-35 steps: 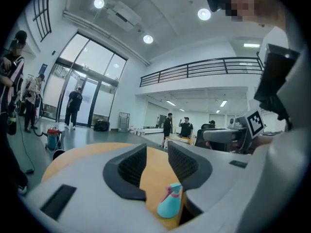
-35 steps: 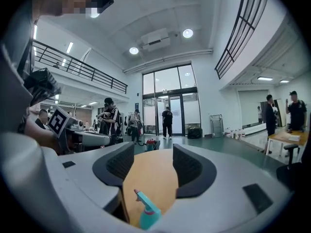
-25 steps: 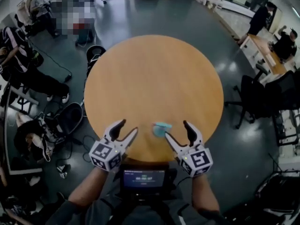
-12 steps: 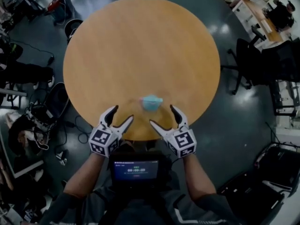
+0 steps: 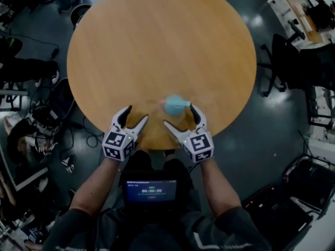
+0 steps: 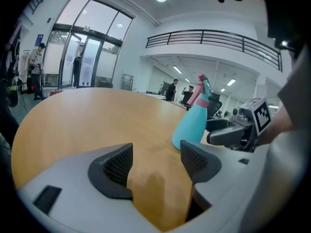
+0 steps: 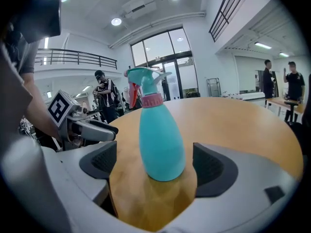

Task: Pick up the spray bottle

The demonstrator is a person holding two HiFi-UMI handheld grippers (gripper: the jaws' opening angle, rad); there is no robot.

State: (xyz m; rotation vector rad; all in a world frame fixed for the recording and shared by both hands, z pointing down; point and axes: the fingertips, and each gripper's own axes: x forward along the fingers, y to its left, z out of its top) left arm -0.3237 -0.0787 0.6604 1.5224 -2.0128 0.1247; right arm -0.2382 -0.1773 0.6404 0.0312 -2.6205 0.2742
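Near edge of counter [image 5: 157, 46], right of centre: teal spray bottle [image 5: 174, 104] upright between right tongs [image 5: 180, 116], opening, not yet touching, lined up for body grip. Left tongs [image 5: 135, 115] spread, empty, parked just left, clear.

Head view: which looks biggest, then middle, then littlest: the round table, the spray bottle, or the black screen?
1. round table, biggest by far
2. black screen, though it sits nearer the camera, so it may only look bigger
3. spray bottle, littlest
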